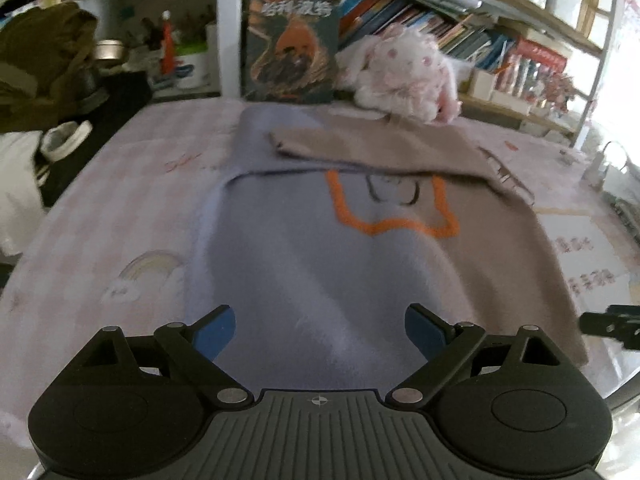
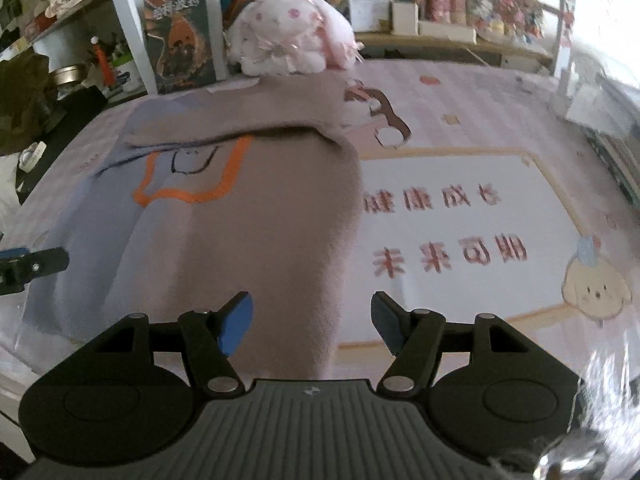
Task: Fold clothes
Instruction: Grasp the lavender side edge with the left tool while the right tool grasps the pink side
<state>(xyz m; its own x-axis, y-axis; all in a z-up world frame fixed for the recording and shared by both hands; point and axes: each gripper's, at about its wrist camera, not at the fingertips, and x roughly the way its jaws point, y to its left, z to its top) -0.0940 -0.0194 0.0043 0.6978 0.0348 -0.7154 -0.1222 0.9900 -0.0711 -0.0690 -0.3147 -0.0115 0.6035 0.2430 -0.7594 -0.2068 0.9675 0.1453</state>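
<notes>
One fuzzy two-tone sweater (image 1: 304,248), flat

My right gripper (image 2: 312,326) is spread wide, nothing between the blue pads (image 2: 236,328), hovering above the near hem of the sweater (image 2: 248,216). Sweater's brown half sits dead ahead, lavender half to my left, sleeve folded across beyond. Plush rabbit (image 2: 288,34) sits past it.

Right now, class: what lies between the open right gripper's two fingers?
The sweater's brown near edge and pink patterned tablecloth, seen in the right wrist view of the right gripper.
</notes>
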